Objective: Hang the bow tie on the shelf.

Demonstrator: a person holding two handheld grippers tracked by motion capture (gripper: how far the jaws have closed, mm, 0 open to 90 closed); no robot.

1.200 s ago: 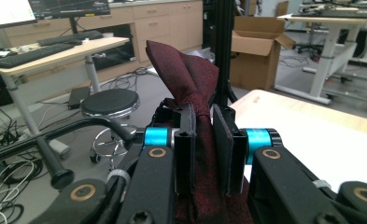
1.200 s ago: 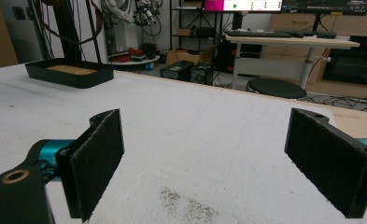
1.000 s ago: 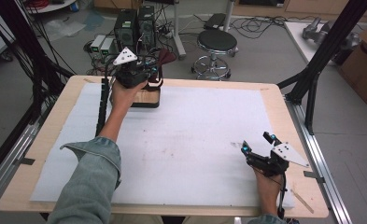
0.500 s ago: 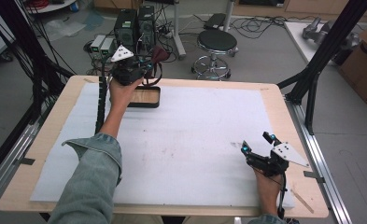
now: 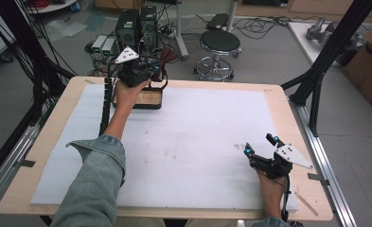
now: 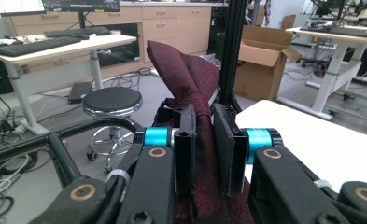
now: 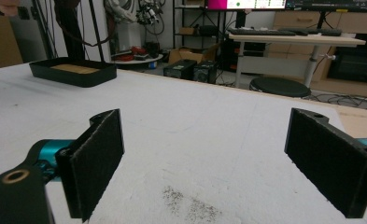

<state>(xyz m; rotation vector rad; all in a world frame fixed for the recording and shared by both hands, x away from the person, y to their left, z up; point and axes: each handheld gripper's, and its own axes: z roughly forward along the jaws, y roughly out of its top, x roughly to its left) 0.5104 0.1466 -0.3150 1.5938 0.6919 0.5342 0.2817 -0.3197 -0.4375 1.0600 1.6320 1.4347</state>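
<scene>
My left gripper (image 5: 156, 66) is held up over the far left of the table, shut on a dark red cloth (image 5: 166, 56). In the left gripper view the cloth (image 6: 190, 79) rises pinched between the two black pads of that gripper (image 6: 203, 149). Just below it on the table stands a black tray (image 5: 148, 98) with a wooden floor. My right gripper (image 5: 260, 144) rests low near the front right corner, open, with nothing between its pads (image 7: 99, 158). From the right gripper view, the tray (image 7: 74, 71) sits far off at the left.
A white foam mat (image 5: 188, 142) covers the wooden table (image 5: 287, 109). Black frame posts (image 5: 332, 52) stand at the right and left edges. Beyond the far edge are a round stool (image 5: 219, 47) and computer boxes (image 5: 136, 26) on the floor.
My left gripper has risen from the tray with the dark red cloth in it and shifted slightly away. The right gripper has stayed still.
</scene>
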